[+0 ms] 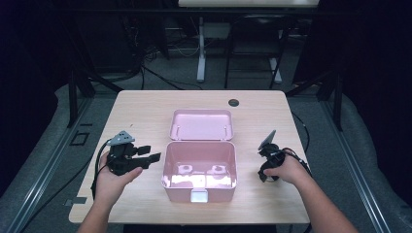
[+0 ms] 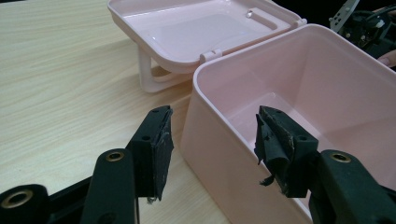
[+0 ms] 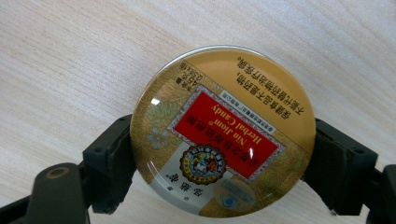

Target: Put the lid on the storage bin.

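my right gripper [image 3: 224, 154] pinches a round gold candy tin with a red label [image 3: 223, 130] by its rim, lid facing the camera, print upside down, over the light wooden table [image 1: 141, 109] right of the open pink plastic box [image 1: 199, 167]. the box's lid [image 1: 201, 124] lies folded back behind it. my left gripper [image 2: 212, 144] is spread, its jaws straddling the box's near wall, touching nothing.

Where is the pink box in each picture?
High view: the pink box sits open in the middle of the table, its lid flat behind it.
Left gripper view: it takes up the right side, just past the jaws, with the lid at the top.
Right gripper view: it is not in this picture.
Shared landmark: the light wooden table.
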`<state>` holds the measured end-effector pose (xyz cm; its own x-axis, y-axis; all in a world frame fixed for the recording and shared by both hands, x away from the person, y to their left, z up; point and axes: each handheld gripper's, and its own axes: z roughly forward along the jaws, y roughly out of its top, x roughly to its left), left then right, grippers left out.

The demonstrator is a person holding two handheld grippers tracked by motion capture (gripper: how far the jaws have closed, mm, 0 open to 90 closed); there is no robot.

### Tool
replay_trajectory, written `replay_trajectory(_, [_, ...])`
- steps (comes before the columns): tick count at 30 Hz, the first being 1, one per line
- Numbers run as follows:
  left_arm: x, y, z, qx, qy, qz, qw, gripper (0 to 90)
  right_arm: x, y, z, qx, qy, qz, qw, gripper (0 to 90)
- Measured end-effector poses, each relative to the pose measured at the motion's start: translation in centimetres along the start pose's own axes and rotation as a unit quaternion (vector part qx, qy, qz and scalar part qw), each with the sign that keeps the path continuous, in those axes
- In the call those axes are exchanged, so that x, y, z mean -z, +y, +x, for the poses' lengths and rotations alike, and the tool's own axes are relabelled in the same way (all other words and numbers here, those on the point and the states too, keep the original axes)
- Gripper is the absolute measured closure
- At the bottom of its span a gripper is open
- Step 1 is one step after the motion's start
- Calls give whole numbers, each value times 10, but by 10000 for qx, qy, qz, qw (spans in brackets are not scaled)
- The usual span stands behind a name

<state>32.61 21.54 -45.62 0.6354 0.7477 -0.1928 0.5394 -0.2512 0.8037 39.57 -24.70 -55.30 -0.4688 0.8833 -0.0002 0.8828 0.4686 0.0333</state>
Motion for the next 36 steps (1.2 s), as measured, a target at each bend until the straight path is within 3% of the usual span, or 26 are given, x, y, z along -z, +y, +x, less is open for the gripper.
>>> replay_trajectory(10, [1, 0, 1, 4, 3, -9, 10000, 456, 4, 0, 0, 93, -16, -65, 9999, 197])
replay_trajectory(18, [1, 0, 1, 1, 0, -8, 10000, 456, 24, 1, 7, 337, -80, -120, 9993, 197])
replay_trajectory(36, [4, 0, 3, 41, -12, -21, 10000, 456, 62, 4, 21, 632, -127, -250, 9976, 198])
